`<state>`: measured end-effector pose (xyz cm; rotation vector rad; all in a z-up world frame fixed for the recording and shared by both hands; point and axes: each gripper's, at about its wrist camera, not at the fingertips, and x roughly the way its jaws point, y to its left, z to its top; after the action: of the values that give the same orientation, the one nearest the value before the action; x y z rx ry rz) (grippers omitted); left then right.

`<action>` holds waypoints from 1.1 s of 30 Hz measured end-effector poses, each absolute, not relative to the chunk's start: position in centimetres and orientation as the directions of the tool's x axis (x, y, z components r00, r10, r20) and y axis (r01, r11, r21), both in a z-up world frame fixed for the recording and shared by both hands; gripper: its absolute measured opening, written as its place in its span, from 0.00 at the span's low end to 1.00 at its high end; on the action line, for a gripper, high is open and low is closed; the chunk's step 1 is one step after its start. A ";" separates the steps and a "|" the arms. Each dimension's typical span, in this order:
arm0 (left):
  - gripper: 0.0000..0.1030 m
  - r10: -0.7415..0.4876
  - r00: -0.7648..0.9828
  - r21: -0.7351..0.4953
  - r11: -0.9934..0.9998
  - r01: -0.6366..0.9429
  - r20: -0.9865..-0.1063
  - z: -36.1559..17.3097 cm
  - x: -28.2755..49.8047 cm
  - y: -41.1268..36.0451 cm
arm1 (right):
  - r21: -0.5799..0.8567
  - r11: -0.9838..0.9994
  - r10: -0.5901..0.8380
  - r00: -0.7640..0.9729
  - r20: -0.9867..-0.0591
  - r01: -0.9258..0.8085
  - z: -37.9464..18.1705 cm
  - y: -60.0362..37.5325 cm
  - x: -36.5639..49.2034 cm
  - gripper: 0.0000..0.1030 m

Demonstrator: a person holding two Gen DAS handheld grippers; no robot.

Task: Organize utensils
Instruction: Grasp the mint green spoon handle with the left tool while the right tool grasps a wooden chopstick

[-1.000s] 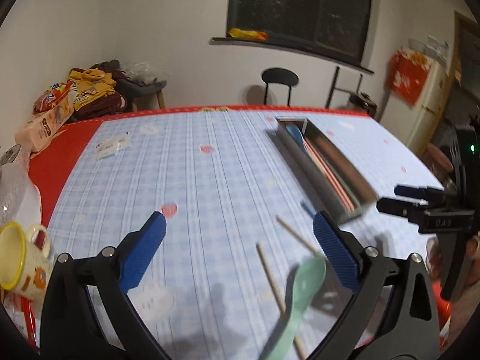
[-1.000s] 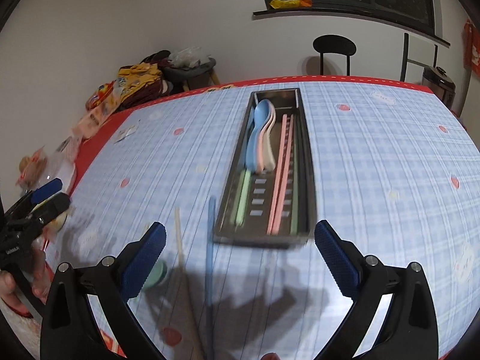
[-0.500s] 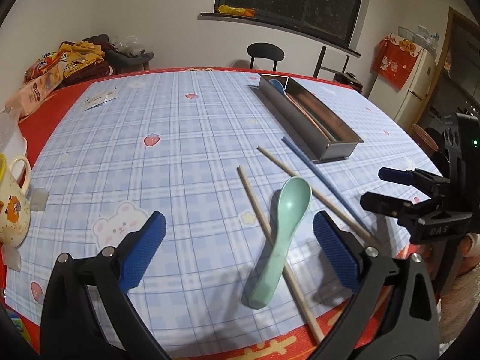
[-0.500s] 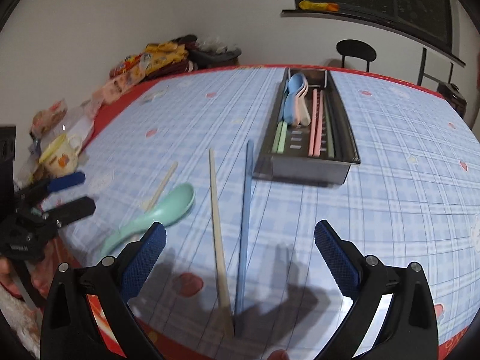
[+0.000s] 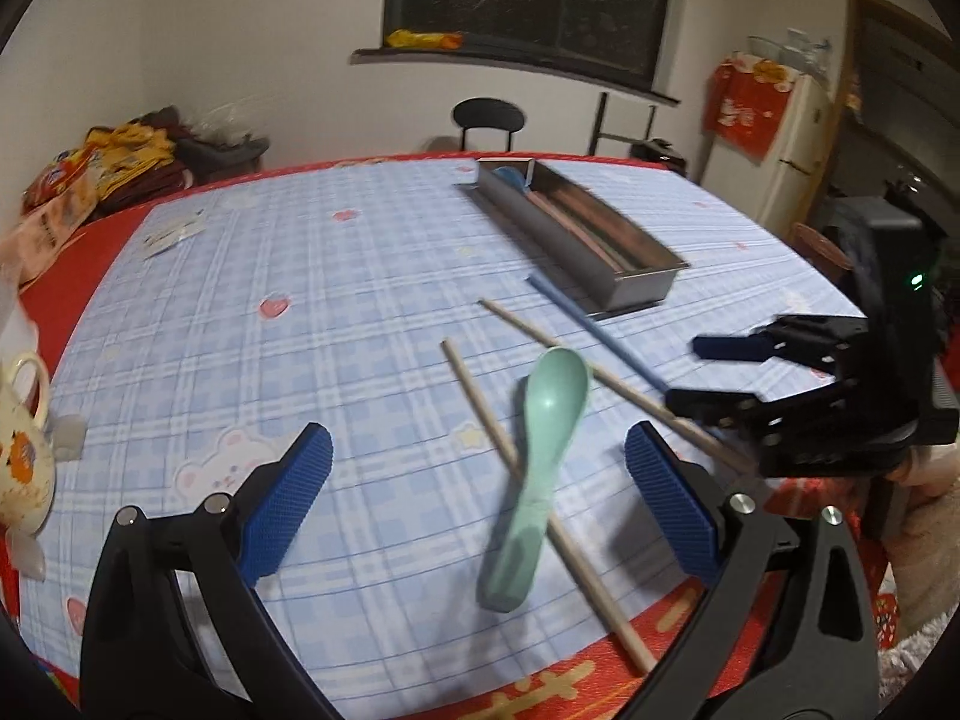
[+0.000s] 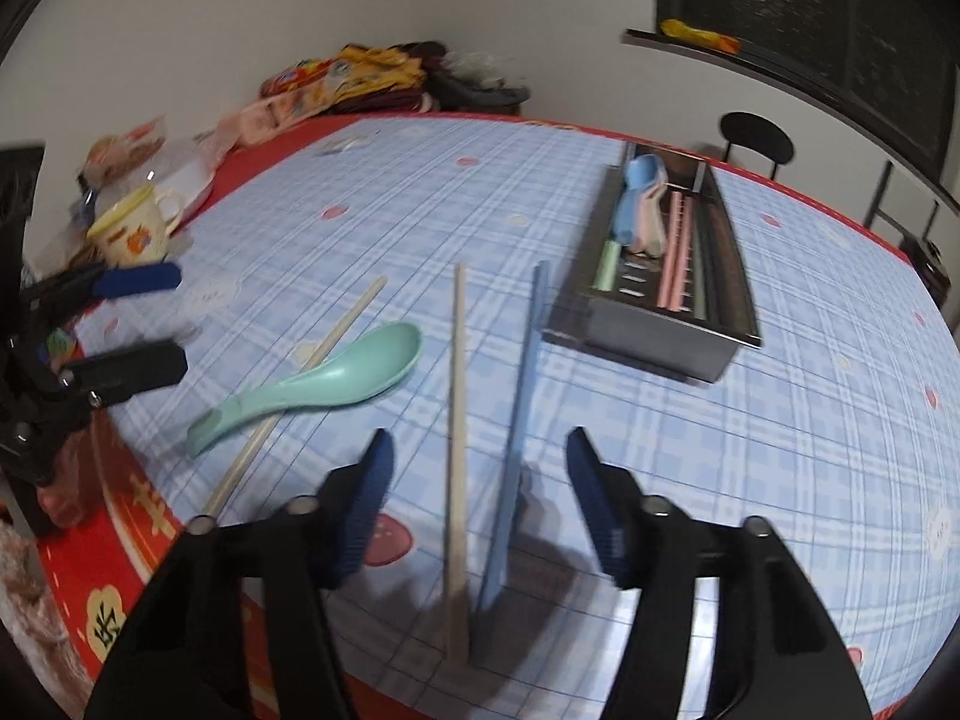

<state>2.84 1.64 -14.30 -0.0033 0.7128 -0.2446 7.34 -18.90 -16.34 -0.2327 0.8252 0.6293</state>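
1. The right gripper (image 6: 477, 501) hangs low over the near edge of the table, its jaws closing; the blue chopstick (image 6: 521, 420) and a beige chopstick (image 6: 457, 420) lie side by side between the blue pads, which do not yet press on either
2. The left gripper (image 5: 477, 507) is spread wide and holds nothing; the handle of the mint-green spoon (image 5: 534, 468) sits between its pads, untouched
3. That spoon lies across a second beige chopstick (image 5: 516, 468), bowl pointing away toward the far side of the table
4. From the left wrist view the right gripper comes in from the right, one finger over the near end of the other beige stick
5. Farther out, a long metal utensil tray (image 6: 660, 324) stands on the checked blue tablecloth (image 5: 300, 312), just beyond the tip of the blue chopstick
6. Inside the tray are a blue spoon (image 6: 636, 198), pale pink spoons beside it, and pink chopsticks (image 6: 675, 252) in the next section
7. At the left edge of the table stands a yellow-rimmed mug (image 6: 135, 234); snack bags are piled past the far corner
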 end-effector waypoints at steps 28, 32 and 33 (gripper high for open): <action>0.30 -0.289 0.592 -0.023 0.909 0.415 -0.753 -17.2 5.0 -1.8 | 0.034 0.779 0.420 0.481 -0.770 -0.626 -18.1 -17.0 8.6 0.18; 0.30 -0.258 0.584 0.013 0.908 0.419 -0.770 -17.6 5.1 -2.0 | 0.029 0.781 0.419 0.488 -0.765 -0.624 -18.2 -17.0 8.6 0.18; 0.30 -0.252 0.580 0.019 0.907 0.420 -0.774 -17.8 5.1 -2.2 | 0.019 0.780 0.415 0.494 -0.765 -0.625 -18.2 -16.9 8.5 0.18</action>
<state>5.15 -2.20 -17.82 0.2099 0.8671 -0.3966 8.52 -16.87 -18.18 -0.2767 0.8428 0.6402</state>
